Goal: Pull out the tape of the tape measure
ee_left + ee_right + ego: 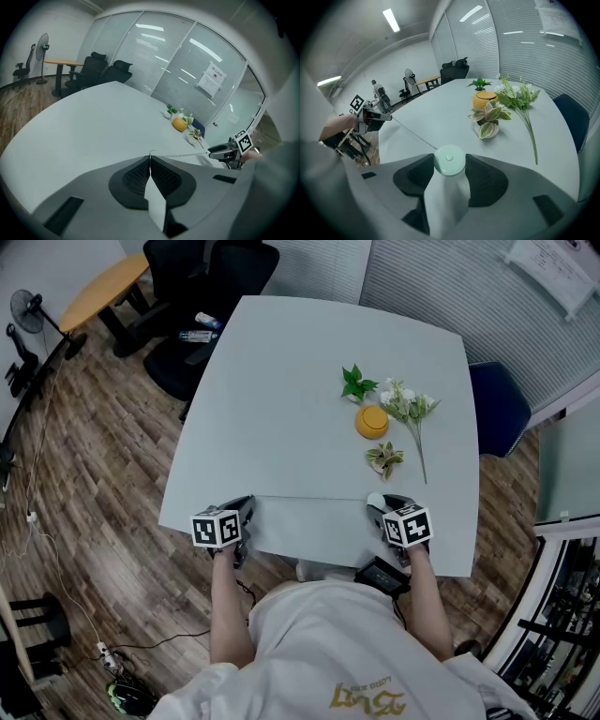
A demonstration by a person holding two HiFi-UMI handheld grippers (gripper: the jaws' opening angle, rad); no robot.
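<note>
A round, pale green tape measure [449, 161] sits between the pads of my right gripper [449, 165], which is shut on its case near the table's front edge [376, 502]. From the case a thin tape [309, 496] runs taut to the left, low over the white table [281, 390]. My left gripper [246, 505] is shut on the tape's hooked end [150, 153]. The tape [180, 155] leads off toward the right gripper [225, 152] in the left gripper view. In the right gripper view the tape [412, 132] slants to the left gripper [370, 117].
Past the right gripper stand a small variegated plant [383, 458], a yellow pot [371, 422], a green sprig [356, 382] and a white flower stem [410, 407]. Black office chairs [202, 296] stand at the far left corner and a blue chair [497, 404] at the right edge.
</note>
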